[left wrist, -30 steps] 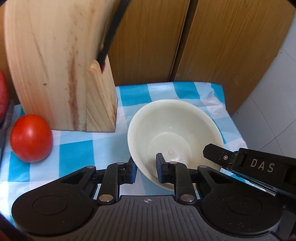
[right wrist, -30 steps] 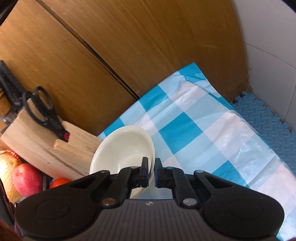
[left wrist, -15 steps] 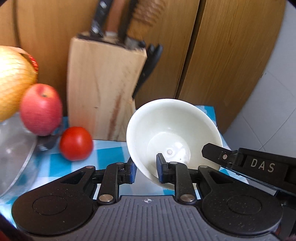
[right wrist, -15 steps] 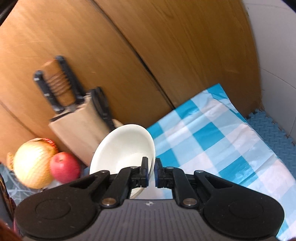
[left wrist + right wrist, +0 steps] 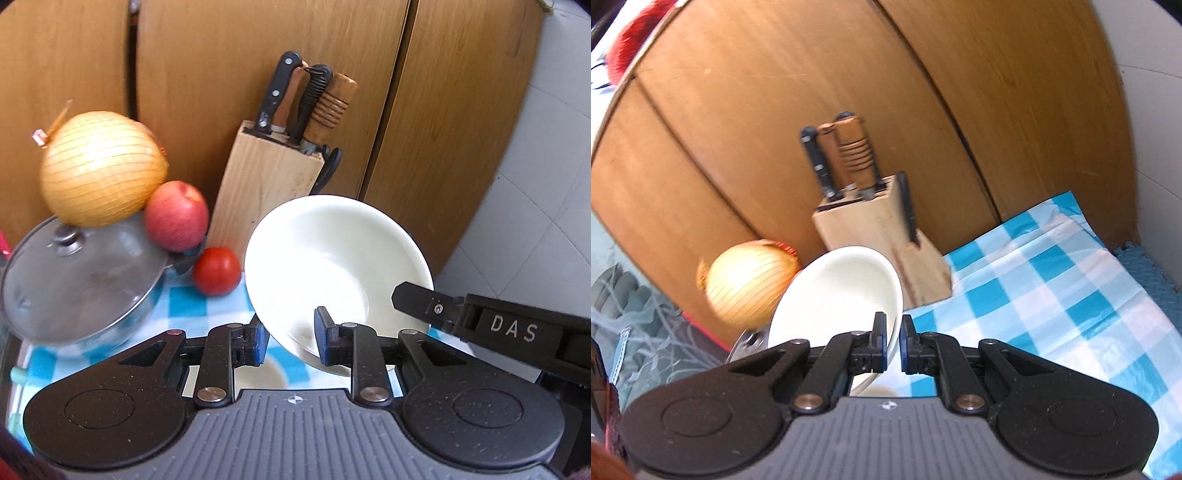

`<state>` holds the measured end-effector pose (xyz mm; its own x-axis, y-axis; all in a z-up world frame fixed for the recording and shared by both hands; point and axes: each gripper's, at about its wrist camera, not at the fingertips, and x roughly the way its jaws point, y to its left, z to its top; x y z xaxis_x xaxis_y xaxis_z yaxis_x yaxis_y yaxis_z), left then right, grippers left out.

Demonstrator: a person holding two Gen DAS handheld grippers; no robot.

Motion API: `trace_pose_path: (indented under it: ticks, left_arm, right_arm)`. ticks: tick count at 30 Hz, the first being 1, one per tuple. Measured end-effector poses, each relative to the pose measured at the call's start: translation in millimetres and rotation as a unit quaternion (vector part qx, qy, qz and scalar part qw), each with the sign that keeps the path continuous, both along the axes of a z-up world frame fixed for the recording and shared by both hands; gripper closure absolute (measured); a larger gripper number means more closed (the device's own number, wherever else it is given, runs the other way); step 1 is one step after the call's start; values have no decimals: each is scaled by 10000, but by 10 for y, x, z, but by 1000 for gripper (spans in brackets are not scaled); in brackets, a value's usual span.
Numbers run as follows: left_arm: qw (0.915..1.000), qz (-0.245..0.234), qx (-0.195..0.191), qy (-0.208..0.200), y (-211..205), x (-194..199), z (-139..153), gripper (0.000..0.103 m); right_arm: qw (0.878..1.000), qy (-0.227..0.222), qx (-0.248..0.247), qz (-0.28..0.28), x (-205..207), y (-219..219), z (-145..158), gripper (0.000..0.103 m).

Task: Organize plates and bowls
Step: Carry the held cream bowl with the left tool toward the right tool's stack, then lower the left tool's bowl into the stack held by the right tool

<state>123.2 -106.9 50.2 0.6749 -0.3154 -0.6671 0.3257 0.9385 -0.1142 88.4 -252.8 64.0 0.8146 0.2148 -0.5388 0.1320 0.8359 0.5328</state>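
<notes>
From my left wrist camera, reading left to right: a steel pot with a glass lid (image 5: 79, 275) sits at the desk's left edge, a netted yellow fruit (image 5: 101, 168) perched on the lid, a red apple (image 5: 176, 216) leaning against it, and a tomato (image 5: 216, 270) on the blue-checked cloth (image 5: 184, 306) just beside the pot. Behind the tomato stands a wooden knife block (image 5: 264, 188) against brown cabinet doors (image 5: 221, 74).

Right of the block, the white bowl (image 5: 332, 266) hangs tilted above the cloth, its mouth turned toward my camera. My left claw (image 5: 290, 341) is clamped across the bowl's near rim, one pad outside the wall and one inside. At far right, a finger of my right claw (image 5: 413, 293) reaches in against the bowl's opposite rim.

From my right wrist camera, left to right: the netted fruit, blurred, then the bowl, tipped up in front of the knife block, then open checked cloth running to a blue foam mat (image 5: 1145, 266) at the wall. My right claw (image 5: 894, 341) is nearly closed, pinching the bowl's thin rim between its pads.
</notes>
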Motion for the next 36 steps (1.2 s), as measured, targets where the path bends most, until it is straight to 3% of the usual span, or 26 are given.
trace_pose_path:
  ticks: [4,15,19,36]
  left_arm:
    - [10000,52,75,-31,171,-204,-51,67]
    - [9994,186,-203,215,572,-461,-233,67]
    - [9986,243,-332,347,673,-459,-319,67]
    - [9976,293,-251,570,729,-325,-460,68]
  right_arm:
    - [9998,8,-120,143,-166,197,-4,94]
    - [9983,226,-291,459,-385,519,-130,94]
    - [9974,360,-329,540,-367,585,-195,94]
    - [9948,657,-361,688,-197,671,-364,93]
